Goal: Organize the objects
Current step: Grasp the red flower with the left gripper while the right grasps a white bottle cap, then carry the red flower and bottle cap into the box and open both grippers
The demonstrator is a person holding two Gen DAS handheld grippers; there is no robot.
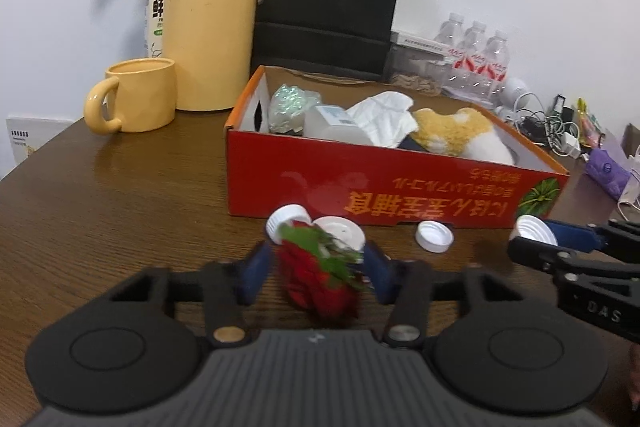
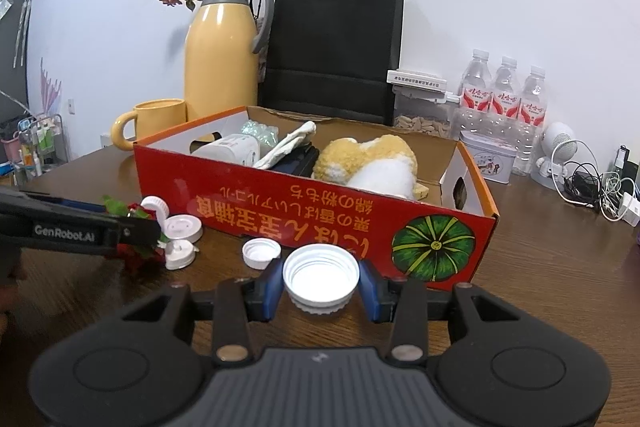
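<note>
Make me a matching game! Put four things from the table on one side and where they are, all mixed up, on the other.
Things:
1. red rose
2. big white cap
3. fluffy toy
4. yellow mug

Places:
A. inside the red box
B. in the right tool
C. beside the yellow jug
D. in the left tool

Pairs: 1-D, 2-B, 3-A, 4-C

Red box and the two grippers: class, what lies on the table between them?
In the right wrist view, white caps lie before the red box: one open cap on bare wood and three beside the left gripper's rose.
</note>
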